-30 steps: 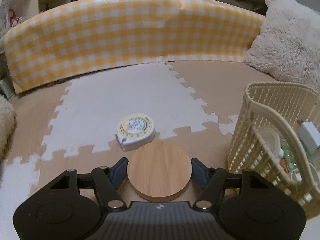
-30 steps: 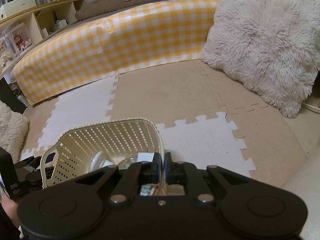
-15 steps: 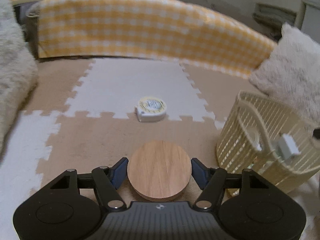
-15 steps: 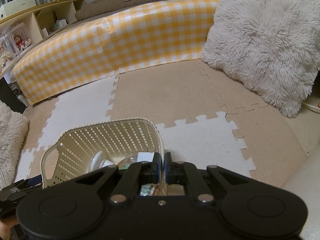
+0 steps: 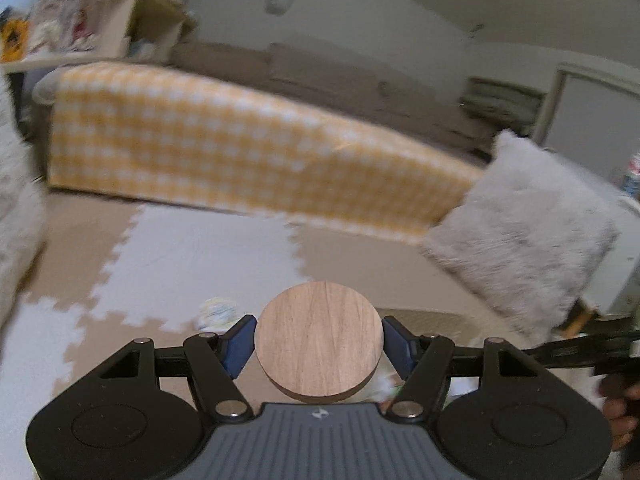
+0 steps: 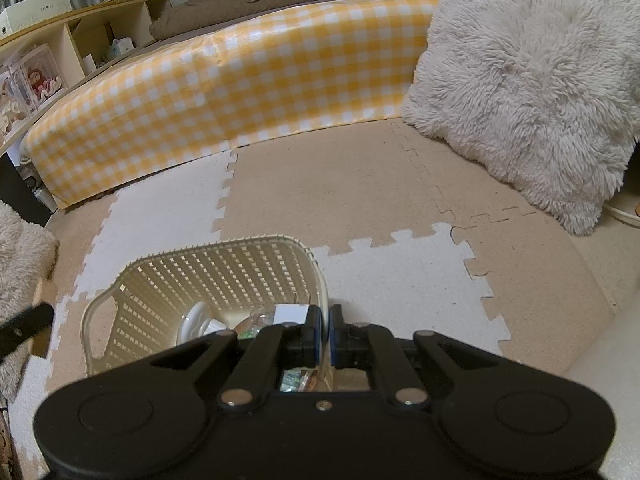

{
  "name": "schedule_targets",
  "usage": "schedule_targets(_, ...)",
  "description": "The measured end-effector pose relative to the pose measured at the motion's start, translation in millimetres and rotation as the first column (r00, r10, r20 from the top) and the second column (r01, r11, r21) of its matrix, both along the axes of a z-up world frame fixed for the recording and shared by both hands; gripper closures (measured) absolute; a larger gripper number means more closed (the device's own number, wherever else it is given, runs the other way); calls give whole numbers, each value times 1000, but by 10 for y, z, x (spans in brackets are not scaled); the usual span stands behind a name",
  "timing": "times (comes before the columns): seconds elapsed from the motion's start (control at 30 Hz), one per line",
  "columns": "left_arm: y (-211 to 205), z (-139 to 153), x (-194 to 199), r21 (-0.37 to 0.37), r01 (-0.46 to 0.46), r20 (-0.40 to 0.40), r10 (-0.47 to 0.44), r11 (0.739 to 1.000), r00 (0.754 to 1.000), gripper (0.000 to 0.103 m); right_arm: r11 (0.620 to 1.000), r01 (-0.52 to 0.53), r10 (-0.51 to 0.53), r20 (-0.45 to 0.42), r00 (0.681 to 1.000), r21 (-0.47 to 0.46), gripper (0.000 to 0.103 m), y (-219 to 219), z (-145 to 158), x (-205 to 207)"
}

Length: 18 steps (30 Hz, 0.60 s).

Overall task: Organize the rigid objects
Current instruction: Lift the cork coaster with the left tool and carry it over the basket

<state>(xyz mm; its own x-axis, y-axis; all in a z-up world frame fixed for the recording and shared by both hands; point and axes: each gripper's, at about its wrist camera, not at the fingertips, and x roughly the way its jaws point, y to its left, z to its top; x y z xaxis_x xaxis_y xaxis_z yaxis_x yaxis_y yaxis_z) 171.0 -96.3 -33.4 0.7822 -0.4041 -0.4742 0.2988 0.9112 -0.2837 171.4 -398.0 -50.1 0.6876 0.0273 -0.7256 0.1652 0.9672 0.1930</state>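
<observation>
Left wrist view: the left gripper (image 5: 318,344) holds a round wooden disc (image 5: 319,347) between its blue pads (image 5: 240,345), one pad on each side of the disc's edge. The disc is carried flat, above the puzzle-mat floor (image 5: 200,248). A white and yellow tape measure (image 5: 216,312) lies on the mat, just beyond the left finger and blurred. Behind it stand the yellow checked panel (image 5: 240,152) and a fluffy cushion (image 5: 528,232). The black body of the other gripper enters at the right edge. This view is motion-blurred, and the basket cannot be made out clearly behind the disc.

Right wrist view: the right gripper (image 6: 325,334) has its fingers nearly together, pinching the near rim of the cream lattice basket (image 6: 208,276). The basket stands on the mat and contains a white round item, a white block and small mixed pieces; these contents appear only here. The disc is not seen in this view. A shelf unit (image 6: 60,52) stands at the far left.

Change from the earlier frames: the left gripper has risen and swung right with the disc, so the tape measure now sits low and to the left. The right gripper's grip on the basket rim is unchanged.
</observation>
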Motion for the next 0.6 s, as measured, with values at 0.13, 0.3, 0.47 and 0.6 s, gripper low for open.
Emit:
schedule_targets(0.13, -280, 110, -64, -15, 85, 18, -85, 996, 996, 35, 1000, 0, 0, 0, 1000, -1, 98, 0, 0, 0)
schedule_targets(0.3, -662, 45, -44, 38, 182, -18, -181, 983, 983, 35, 1000, 0, 0, 0, 1000, -1, 98, 1, 0, 0)
schedule_targets(0.47, -1031, -142, 10, 131, 265, -97, -254, 955, 962, 35, 1000, -1, 1, 0, 1000, -2, 98, 3, 0, 1)
schedule_targets(0.6, -1215, -265, 129, 176, 289, -145, -265, 941, 953, 35, 1000, 0, 0, 0, 1000, -1, 98, 1, 0, 1)
